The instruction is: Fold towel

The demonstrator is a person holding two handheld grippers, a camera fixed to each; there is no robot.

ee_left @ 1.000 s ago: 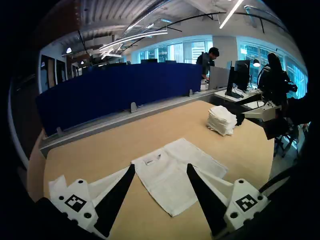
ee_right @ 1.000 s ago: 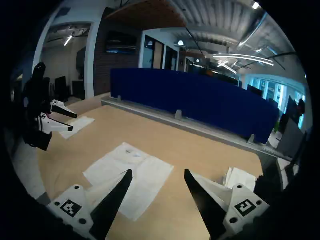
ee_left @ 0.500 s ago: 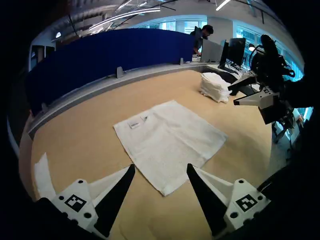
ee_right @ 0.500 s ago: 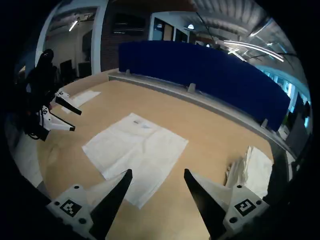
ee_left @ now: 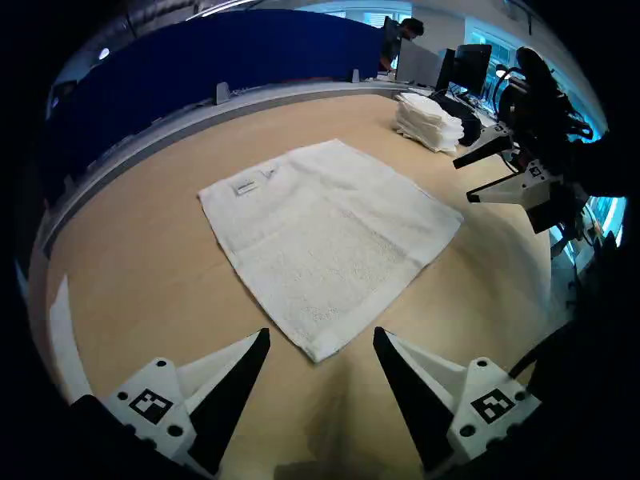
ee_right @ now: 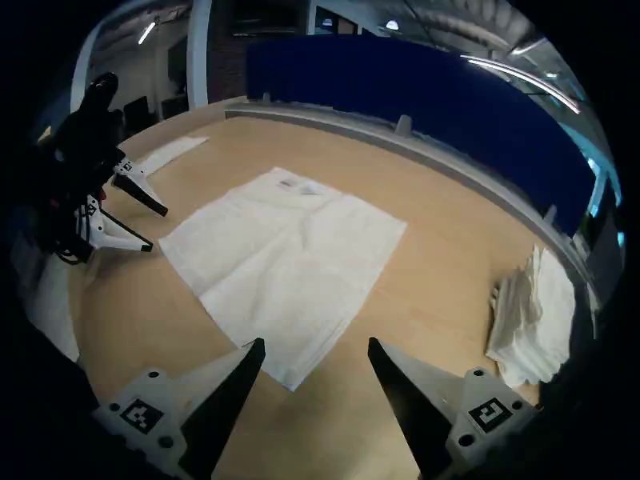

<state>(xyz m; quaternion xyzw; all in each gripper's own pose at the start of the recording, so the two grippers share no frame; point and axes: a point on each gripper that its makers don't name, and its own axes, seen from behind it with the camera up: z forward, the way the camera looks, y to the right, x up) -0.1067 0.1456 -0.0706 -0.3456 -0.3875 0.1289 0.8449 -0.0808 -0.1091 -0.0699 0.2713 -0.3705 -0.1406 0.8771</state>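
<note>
A white towel [ee_left: 328, 232] lies spread flat on the wooden table [ee_left: 152, 272], with a small tag near its far edge. My left gripper [ee_left: 320, 346] is open, its fingertips just short of the towel's near corner. In the right gripper view the same towel [ee_right: 280, 252] lies ahead of my right gripper [ee_right: 314, 352], which is open close to another near corner. The right gripper [ee_left: 502, 166] appears at the right of the left gripper view, held by a gloved hand. Across the table in the right gripper view, the left gripper [ee_right: 120, 210] hangs beside the towel's left corner.
A stack of folded white towels [ee_left: 428, 122] sits at the table's far right end, also seen as the stack [ee_right: 534, 316] in the right gripper view. A blue divider [ee_left: 200, 60] runs along the back edge. A person and monitors stand beyond it. White cloth [ee_right: 172, 152] lies at the far left.
Both grippers have tipped downward and come closer to the towel, which now looks larger and fully spread. Each gripper stays open.
</note>
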